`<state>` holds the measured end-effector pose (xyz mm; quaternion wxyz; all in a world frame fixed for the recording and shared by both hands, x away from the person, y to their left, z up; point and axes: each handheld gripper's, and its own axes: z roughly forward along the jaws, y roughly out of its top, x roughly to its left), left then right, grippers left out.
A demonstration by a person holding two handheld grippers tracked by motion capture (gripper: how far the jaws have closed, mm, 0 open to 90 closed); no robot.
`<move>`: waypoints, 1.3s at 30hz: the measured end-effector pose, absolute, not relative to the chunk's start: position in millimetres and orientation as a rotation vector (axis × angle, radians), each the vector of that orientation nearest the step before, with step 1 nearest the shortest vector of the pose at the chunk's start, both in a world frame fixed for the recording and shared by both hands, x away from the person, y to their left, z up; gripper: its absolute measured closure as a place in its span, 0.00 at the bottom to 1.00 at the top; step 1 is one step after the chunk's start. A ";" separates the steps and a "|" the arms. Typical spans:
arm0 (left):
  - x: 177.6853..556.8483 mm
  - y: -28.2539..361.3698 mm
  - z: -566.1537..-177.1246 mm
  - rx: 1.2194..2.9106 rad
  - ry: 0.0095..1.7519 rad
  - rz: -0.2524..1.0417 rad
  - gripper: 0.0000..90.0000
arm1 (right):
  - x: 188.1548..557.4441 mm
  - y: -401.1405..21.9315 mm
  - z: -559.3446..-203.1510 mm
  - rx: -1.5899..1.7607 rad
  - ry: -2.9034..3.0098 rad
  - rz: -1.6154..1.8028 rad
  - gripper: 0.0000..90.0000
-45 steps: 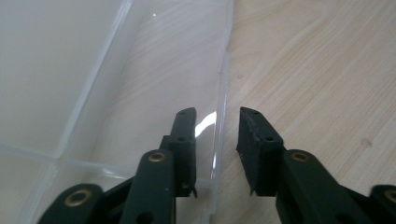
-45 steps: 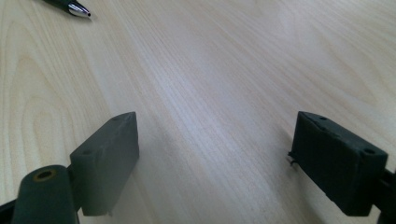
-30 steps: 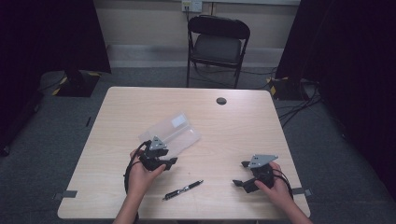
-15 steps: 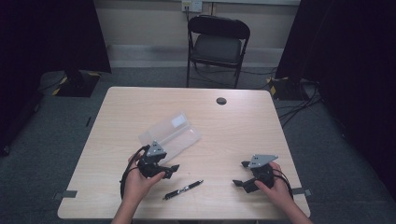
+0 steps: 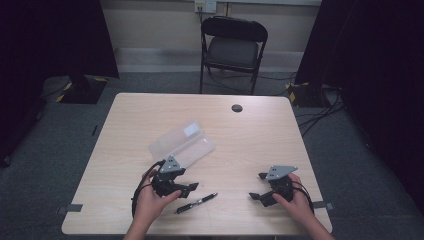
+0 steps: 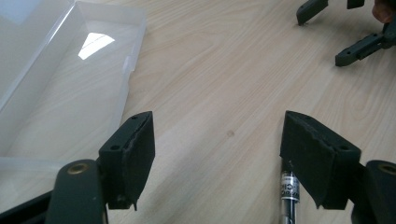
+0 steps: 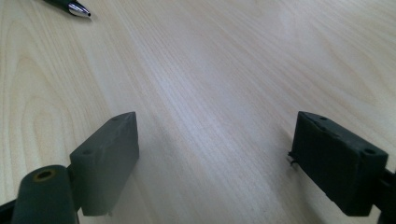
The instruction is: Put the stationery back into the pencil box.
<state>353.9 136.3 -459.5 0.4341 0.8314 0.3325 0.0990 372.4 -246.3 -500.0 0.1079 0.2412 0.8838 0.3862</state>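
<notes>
A black pen lies on the wooden table near its front edge. Behind it rests an open clear plastic case. My left gripper is just left of the pen, and its jaws have just been opening. In the left gripper view the left gripper is open with nothing gripped. The pen lies on the table under the right-hand jaw, and the case is at the left. My right gripper rests open at the front right. In the right gripper view, bare wood lies between the right gripper's jaws and the pen tip is at the top left.
A black folding chair stands beyond the table's far edge. A small black round cap sits in the table near that edge. Dark curtains hang at both sides, and cables lie on the floor at the right.
My left hand has drawn back from the clear case toward the table's front edge. The pen, the case and my right hand have stayed put.
</notes>
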 end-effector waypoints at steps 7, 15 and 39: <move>349.5 126.9 -462.1 2.077 0.808 0.220 0.30 | 372.4 -246.3 -500.0 0.710 2.600 1.137 0.16; 344.3 119.7 -463.0 2.077 0.790 0.199 0.30 | 372.4 -246.3 -500.1 0.709 2.600 1.137 0.16; 335.0 106.1 -480.9 2.140 0.755 0.184 0.34 | 372.3 -246.3 -500.1 0.709 2.600 1.136 0.16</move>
